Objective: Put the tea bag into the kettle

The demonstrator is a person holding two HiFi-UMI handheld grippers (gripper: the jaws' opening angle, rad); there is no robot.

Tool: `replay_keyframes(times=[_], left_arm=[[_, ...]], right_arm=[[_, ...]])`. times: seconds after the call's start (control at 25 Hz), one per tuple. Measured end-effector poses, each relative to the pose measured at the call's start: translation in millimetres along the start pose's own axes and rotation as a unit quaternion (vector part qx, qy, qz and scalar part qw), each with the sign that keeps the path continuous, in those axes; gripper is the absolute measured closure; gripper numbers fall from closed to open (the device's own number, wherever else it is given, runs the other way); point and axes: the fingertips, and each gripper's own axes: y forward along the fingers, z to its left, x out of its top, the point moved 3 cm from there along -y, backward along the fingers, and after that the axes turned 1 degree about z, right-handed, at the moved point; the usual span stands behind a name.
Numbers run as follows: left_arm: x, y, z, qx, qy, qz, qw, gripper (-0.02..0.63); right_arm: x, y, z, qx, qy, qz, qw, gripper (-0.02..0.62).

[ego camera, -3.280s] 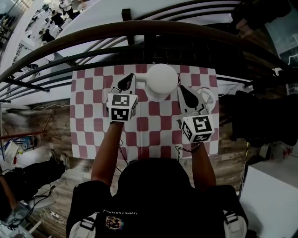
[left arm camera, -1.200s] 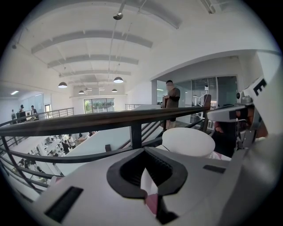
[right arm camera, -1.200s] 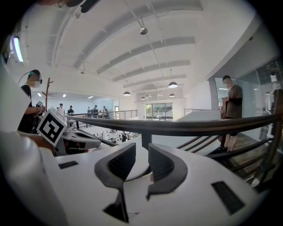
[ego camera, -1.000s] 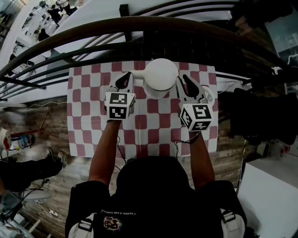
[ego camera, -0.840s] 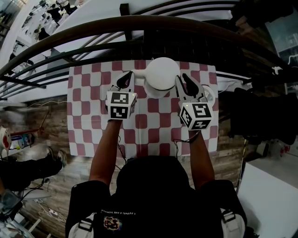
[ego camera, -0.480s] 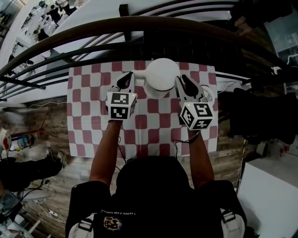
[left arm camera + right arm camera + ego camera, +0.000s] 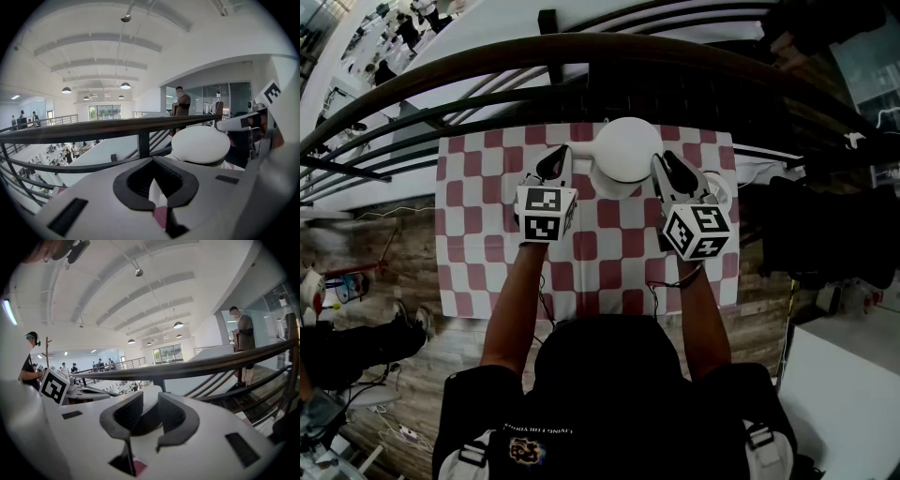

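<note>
The white kettle (image 7: pixel 623 150), with its domed lid on, stands at the far middle of the checkered table (image 7: pixel 487 234); it also fills the right of the left gripper view (image 7: pixel 200 144). My left gripper (image 7: pixel 553 162) hovers just left of it, by the spout, with its jaws together and nothing between them (image 7: pixel 154 160). My right gripper (image 7: pixel 664 167) is against the kettle's right side. Its jaws stand a little apart (image 7: pixel 150 397), and a white strip shows between them; whether they touch it is unclear. No tea bag shows in any view.
A white cup on a saucer (image 7: pixel 719 192) sits at the table's far right, just beyond my right gripper. A dark curved railing (image 7: pixel 581 56) runs right behind the table, with an open drop past it. A person (image 7: pixel 243 343) stands beyond the railing.
My right gripper has crept forward and left until it reaches the kettle's right side, and its marker cube has turned slightly. The left gripper and the kettle have stayed put.
</note>
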Motion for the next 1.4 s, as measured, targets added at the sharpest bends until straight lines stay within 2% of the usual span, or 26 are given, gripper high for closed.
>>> replay_keyframes(times=[0.2,0.76,1.0,1.16,1.4], left_arm=[[1.1,1.1,0.3,-0.001,-0.001,-0.003,1.0000,0.604],[1.6,-1.2,1.5,0.000,-0.002,-0.020,0.9998,0.603],[2.9,-1.4,-2.9,0.001,0.007,-0.018,0.9998,0.603],[3.4,-1.3,-0.8,0.006,0.005,-0.014,0.9999,0.603],[3.3,-1.1,-1.2,0.004,-0.002,-0.011,0.9999,0.603]], right_arm=[[5.2,2.1,3.7,0.002,0.001,-0.006,1.000,0.508],[46.5,1.7,37.8,0.020,-0.062,-0.055,0.996,0.508],[71.9,3.2,71.7,0.059,-0.108,-0.090,0.988,0.508],[79.6,7.7,97.1,0.081,-0.149,-0.092,0.981,0.508],[80.4,4.3,91.2,0.071,-0.141,-0.096,0.983,0.508]])
